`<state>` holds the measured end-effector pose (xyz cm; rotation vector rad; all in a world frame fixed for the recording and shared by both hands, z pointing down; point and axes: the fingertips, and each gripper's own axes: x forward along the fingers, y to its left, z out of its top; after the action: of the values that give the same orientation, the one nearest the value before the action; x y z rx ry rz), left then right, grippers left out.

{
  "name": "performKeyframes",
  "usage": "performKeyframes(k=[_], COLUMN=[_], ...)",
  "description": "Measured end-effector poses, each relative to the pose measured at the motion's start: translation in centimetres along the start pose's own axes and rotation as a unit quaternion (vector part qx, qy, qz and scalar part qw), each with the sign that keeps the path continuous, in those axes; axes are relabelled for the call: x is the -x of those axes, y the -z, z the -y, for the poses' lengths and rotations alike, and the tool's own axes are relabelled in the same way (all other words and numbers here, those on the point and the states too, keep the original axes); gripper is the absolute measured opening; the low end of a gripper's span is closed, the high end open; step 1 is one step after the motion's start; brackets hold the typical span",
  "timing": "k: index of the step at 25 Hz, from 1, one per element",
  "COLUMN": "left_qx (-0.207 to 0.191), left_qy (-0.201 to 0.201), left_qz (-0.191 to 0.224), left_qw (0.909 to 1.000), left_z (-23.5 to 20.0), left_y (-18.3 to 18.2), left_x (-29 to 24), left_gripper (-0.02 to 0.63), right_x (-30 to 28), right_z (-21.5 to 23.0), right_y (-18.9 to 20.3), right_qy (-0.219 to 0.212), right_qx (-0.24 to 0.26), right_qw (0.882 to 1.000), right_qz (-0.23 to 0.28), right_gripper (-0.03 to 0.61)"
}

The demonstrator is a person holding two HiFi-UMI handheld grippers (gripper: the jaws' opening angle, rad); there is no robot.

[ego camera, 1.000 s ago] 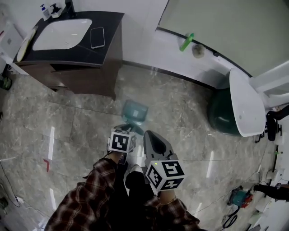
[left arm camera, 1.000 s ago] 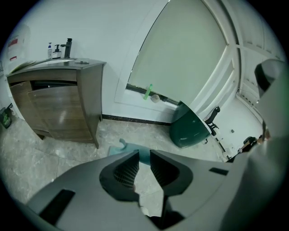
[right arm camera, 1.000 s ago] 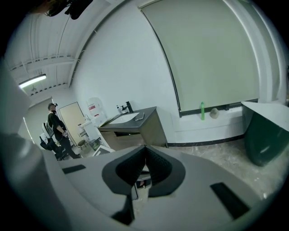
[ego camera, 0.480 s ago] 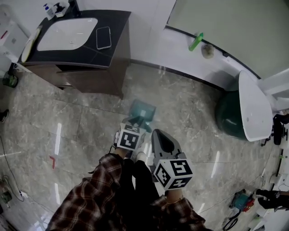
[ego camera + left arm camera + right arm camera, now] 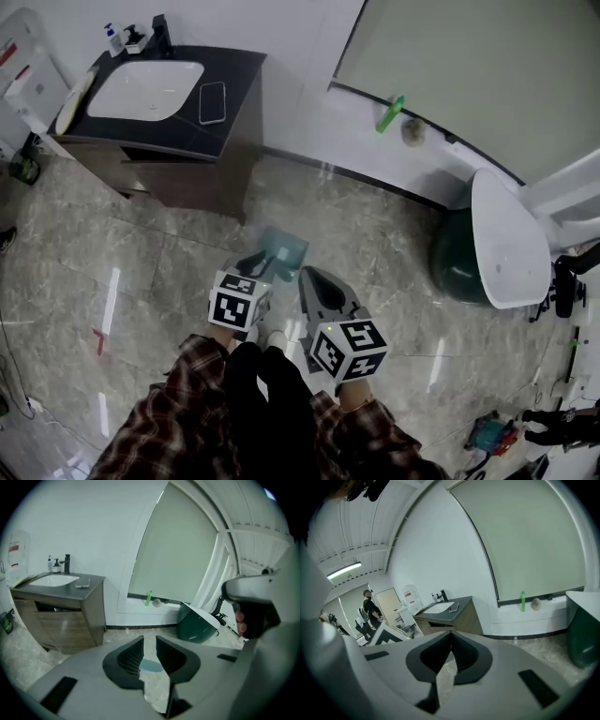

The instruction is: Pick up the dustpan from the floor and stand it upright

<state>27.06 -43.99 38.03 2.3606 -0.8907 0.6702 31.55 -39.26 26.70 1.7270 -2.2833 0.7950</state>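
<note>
Down on the grey marble-patterned floor tiles (image 5: 169, 272): the small teal translucent plastic dustpan (image 5: 283, 249), just ahead of both sets of jaw tips in the head view and near the corner of the dark wooden vanity cabinet (image 5: 202, 173). Blurred there; impossible to say whether lying flat or standing up. Touched by neither tool.

Grey plastic left gripper (image 5: 150, 641): held above the floor, pointing forward and down, carried by an arm in a dark red plaid sleeve (image 5: 178, 422). Black ribbed pads (image 5: 130, 656) parted by a narrow slot, roughly parallel, pressing on nothing. Through the lower part of that slot, a sliver of the teal dustpan on the floor beyond, well clear of the pads.

Grey plastic right gripper (image 5: 451, 634): just beside the left one, on its right in the head view, likewise clear of the floor. Jaw tips brought together, touching at the front, with only a thin wedge of floor visible behind them between the black ribbed faces. Gripping nothing.

Elsewhere: white basin (image 5: 145, 89) set in the cabinet's black top, with a dark phone (image 5: 213, 101) lying beside it and small bottles (image 5: 114, 37) at the back edge. Green bottle (image 5: 389, 112) at the foot of the pale roller blind (image 5: 469, 66). Dark green bin (image 5: 455, 258) with a white lid against the wall at the right, well apart from the dustpan.
</note>
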Motion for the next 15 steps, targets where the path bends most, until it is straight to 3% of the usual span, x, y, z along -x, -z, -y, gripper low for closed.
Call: performKeyframes(k=[4,11,14,15], left_qx=[-0.027,-0.037,-0.067,-0.074], left_qy=[0.015,0.085,0.08,0.074], left_qz=[0.036,0.098,0.149,0.167], left_qw=[0.9989,0.9909,0.9833,0.9803], left_z=[2.7,10.6,13.0,13.3], left_y=[-3.5,-9.5,-12.4,-13.1], left_x=[4.1,9.3,11.7,12.6], left_gripper=[0.089,0.089,0.084,0.05], right_x=[2.3,6.3,7.5,7.9], right_z=[-0.2,-0.9,-1.6,-1.8], right_y=[-2.7,-6.2,-8.1,-8.7], right_qy=[-0.008,-0.017,-0.015,-0.015], right_qx=[0.041,0.085,0.107,0.115], right_qw=[0.999,0.994,0.991,0.989], right_qz=[0.023,0.059,0.084,0.091], right_gripper=[0.011,0.011,0.011,0.011])
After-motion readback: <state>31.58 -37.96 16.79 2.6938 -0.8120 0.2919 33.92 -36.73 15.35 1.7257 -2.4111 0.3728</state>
